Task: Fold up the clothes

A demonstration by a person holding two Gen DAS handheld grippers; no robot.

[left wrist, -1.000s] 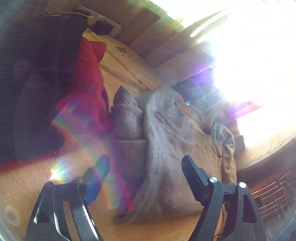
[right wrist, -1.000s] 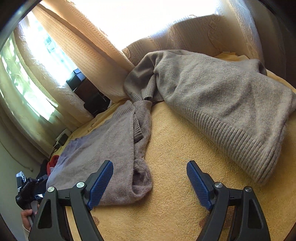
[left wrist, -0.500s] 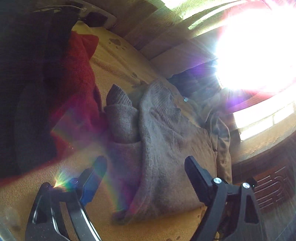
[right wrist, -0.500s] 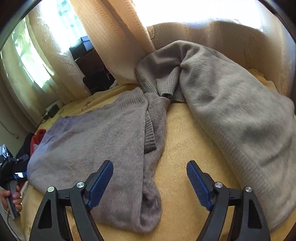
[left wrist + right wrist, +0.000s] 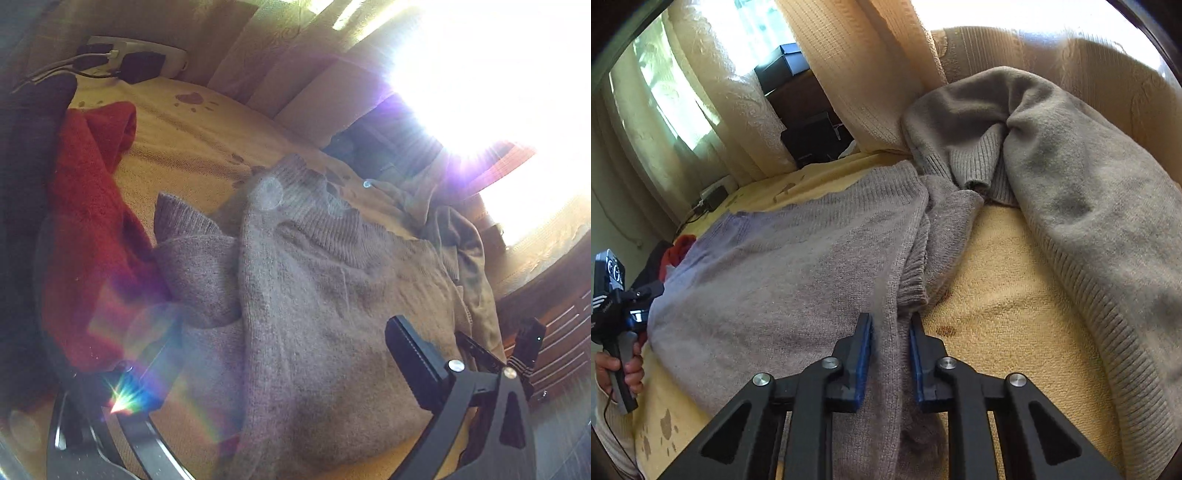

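A grey-brown knit sweater (image 5: 783, 266) lies spread on a yellow bedspread (image 5: 1004, 295), one sleeve folded along its right side. My right gripper (image 5: 890, 354) is shut on that folded right edge, with cloth between the blue pads. In the left wrist view the same sweater (image 5: 314, 295) fills the middle. My left gripper (image 5: 266, 369) hangs open just above the sweater's near part, nothing between its fingers; lens flare partly hides its left finger. A person's hand (image 5: 617, 369) holds the left gripper's handle at the sweater's far left side.
A lighter grey sweater (image 5: 1089, 192) lies bunched to the right against the curtain (image 5: 857, 74). A red garment (image 5: 85, 221) and dark clothes (image 5: 22, 184) lie left of the sweater. A power strip (image 5: 136, 55) lies at the bed's far edge. Strong window glare at the upper right.
My right gripper came down onto the sweater's folded right edge and went from wide open to shut on it. My left gripper moved in closer over the sweater and stayed open.
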